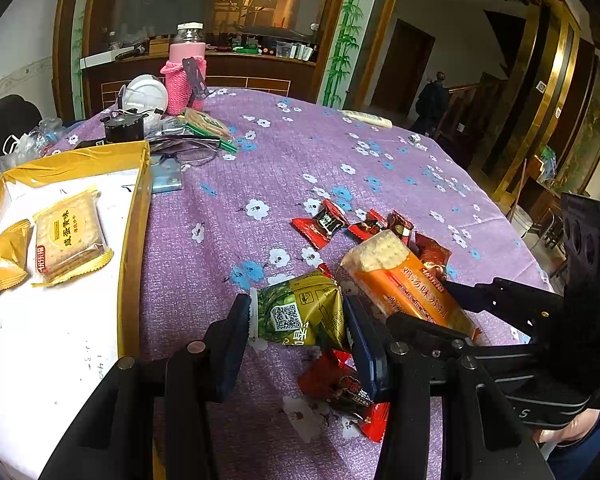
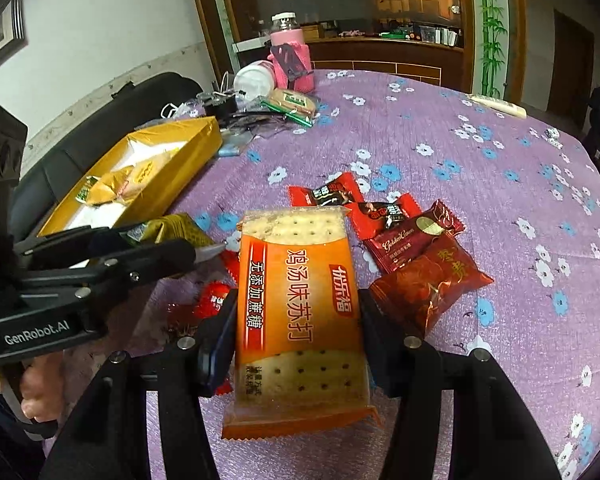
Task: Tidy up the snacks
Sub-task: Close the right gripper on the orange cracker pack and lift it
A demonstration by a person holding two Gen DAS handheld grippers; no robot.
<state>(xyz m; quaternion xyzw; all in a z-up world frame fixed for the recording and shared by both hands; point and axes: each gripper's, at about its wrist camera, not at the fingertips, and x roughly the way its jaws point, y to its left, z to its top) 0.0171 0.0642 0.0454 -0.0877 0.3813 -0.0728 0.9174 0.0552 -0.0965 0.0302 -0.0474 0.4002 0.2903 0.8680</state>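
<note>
My left gripper (image 1: 298, 320) is shut on a green-gold snack packet (image 1: 300, 312), held just above the purple flowered tablecloth (image 1: 300, 152). Right beside it, my right gripper (image 2: 298, 332) is shut on an orange cracker packet (image 2: 296, 300), both pads against its long sides. From the left wrist view the orange cracker packet (image 1: 400, 276) sticks out of the right gripper (image 1: 440, 308). Loose red candies (image 2: 328, 194) and dark red packets (image 2: 416, 240) lie just beyond. A yellow box (image 1: 140, 200) at the left holds a yellow cracker packet (image 1: 70, 236) and a golden packet (image 1: 4, 256).
Another red candy (image 1: 340, 388) lies under the left gripper. At the table's far left stand a pink-sleeved bottle (image 1: 186, 76) and a white bowl (image 1: 146, 94), with glasses (image 1: 184, 156) and more clutter around them. A white remote (image 1: 366, 118) lies at the far edge.
</note>
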